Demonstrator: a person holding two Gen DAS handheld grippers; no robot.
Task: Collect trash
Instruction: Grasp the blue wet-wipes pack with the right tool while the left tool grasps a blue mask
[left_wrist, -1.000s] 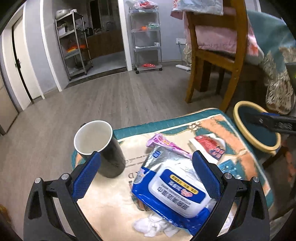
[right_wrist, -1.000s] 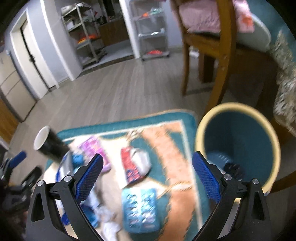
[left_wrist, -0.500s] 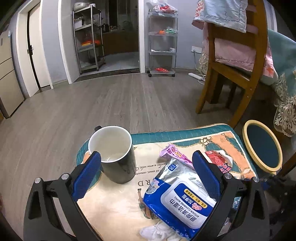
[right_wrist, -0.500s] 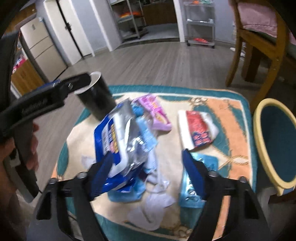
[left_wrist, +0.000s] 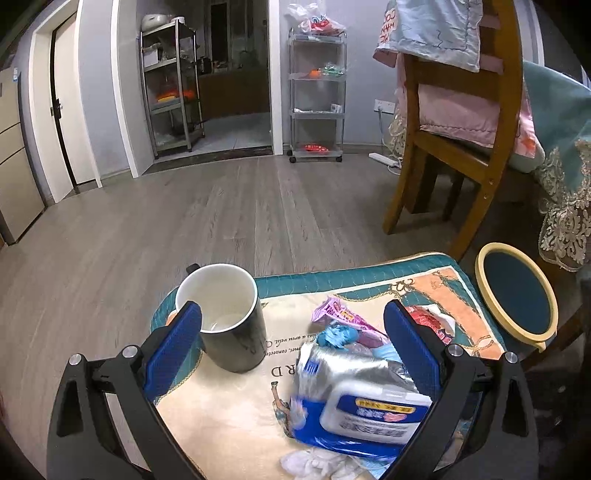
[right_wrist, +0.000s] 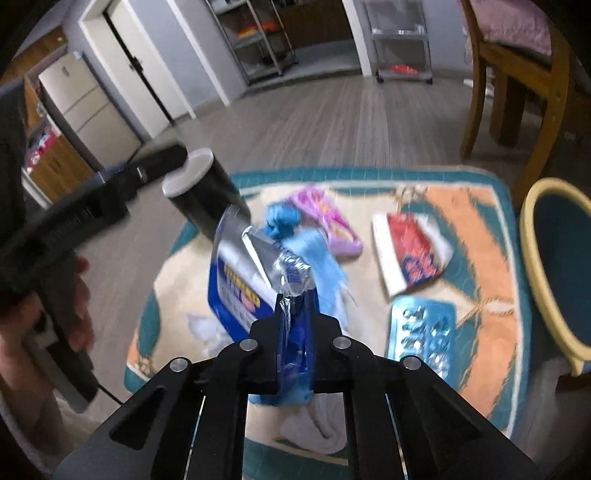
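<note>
Your right claw (right_wrist: 293, 295) is pressed together on the crinkled silver-and-blue edge of the wipes pack (right_wrist: 240, 280), which sticks out ahead of its tips and tilts up off the tabletop (right_wrist: 480, 206). A blue crumpled wrapper (right_wrist: 280, 218) lies just beyond the pack, a pink wrapper (right_wrist: 328, 214) past that, a red-and-white packet (right_wrist: 410, 251) and a pill blister (right_wrist: 423, 332) off to the claw's right, and the bin (right_wrist: 554, 266) farther right. Your left claw (left_wrist: 291, 343) stands spread wide with nothing pinched: the mug (left_wrist: 225, 314) sits by its left finger, the pack near its right one.
</note>
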